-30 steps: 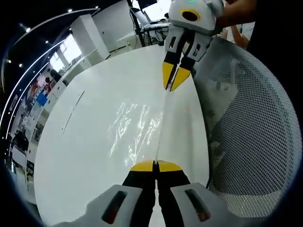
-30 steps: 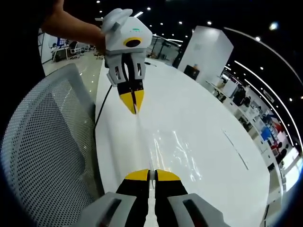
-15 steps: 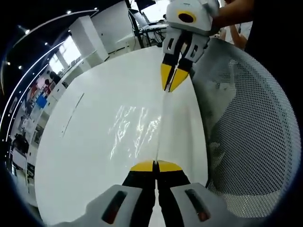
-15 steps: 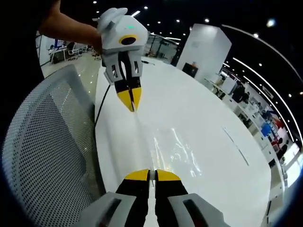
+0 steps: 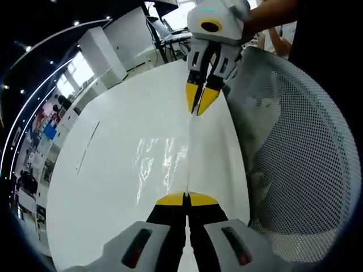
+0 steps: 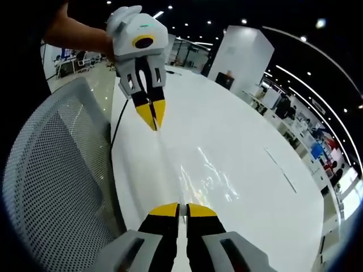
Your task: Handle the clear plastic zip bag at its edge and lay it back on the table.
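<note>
My left gripper (image 5: 186,199) with yellow-tipped jaws is clamped on one end of the clear plastic zip bag (image 5: 161,164); my right gripper (image 6: 178,210) pinches the other end, so the zip edge runs taut straight ahead between them; compared with a second ago the opposite gripper sits further off and higher in each view, so I've stretched the edge a bit more; the bag's crinkled body hangs just over the glossy white table (image 5: 102,170); grey mesh chair back (image 5: 300,153) beside my left gripper; judging by this, lowering and release not yet done
</note>
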The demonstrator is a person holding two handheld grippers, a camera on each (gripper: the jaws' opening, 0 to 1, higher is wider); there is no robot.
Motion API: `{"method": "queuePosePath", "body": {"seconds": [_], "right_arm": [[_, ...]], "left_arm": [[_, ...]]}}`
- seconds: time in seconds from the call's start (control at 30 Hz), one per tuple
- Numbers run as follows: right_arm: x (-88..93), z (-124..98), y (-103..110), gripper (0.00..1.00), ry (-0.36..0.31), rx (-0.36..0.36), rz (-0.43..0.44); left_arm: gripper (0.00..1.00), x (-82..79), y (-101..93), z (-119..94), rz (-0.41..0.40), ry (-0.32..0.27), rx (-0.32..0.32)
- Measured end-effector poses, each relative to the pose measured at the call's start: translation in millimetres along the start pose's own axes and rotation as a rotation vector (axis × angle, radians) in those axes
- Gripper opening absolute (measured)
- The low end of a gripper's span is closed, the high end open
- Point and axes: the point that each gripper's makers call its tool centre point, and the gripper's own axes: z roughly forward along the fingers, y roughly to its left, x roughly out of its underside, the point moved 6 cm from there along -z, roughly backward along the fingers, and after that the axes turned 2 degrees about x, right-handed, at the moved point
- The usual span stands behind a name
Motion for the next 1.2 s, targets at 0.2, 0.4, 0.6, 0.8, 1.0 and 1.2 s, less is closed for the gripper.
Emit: {"method": "queuePosePath", "body": {"seconds": [0.2,0.4,0.6,0.8,1.0,1.2], "right_arm": [[-3.3,-6,0,0.05,-0.024,0.002,0.033],[-13.0,-9,3,0.06,-0.052,-0.017,0.038],[-23.7,-9,0,0.07,-0.069,-0.018,0.027],[-27.1,-5,-3,0.06,-0.066,-0.017,0.007],[-26.4,0,-2,0.06,-0.053,-0.032,-0.006],[-24.7,5,3,0.06,-0.045,-0.052,-0.009]], "left_arm": [[0.0,-0.9,-1.8,2,-0.003,0.005,-0.002],[0.0,-4.4,-5.6,5,-0.008,0.003,0.003],[0.0,-4.9,-5.6,6,-0.012,0.003,-0.001],[0.0,-3.4,-6.3,5,-0.013,0.005,-0.001],[0.0,-2.8,-6.1,4,-0.018,0.001,-0.003],[0.0,-4.1,-7.3,4,-0.014,-0.005,0.001]]}}
